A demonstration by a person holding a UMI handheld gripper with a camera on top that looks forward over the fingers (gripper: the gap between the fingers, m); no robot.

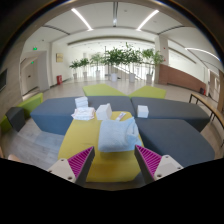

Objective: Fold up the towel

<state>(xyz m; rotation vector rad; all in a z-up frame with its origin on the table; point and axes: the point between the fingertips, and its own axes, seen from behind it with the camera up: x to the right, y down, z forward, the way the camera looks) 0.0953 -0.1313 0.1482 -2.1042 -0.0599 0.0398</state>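
Your claw (113, 160) is spread apart with nothing clamped; its two magenta ribbed pads (80, 160) sit at about 7 and 5 o'clock, angled wedge shapes with white edges. The towel (118, 134), a soft white cloth lying rumpled and partly folded, rests just ahead of the fingers, near 12 o'clock from the claw, on a yellow panel (100, 166) of the counter. The counter (170, 140) is built of rounded grey and yellow blocks with a matte look. Beyond the towel, at 11 o'clock, lie more white cloth pieces (84, 112), bunched and loosely heaped. Far behind stand green potted trees (122, 58) under long ceiling light strips (82, 18).
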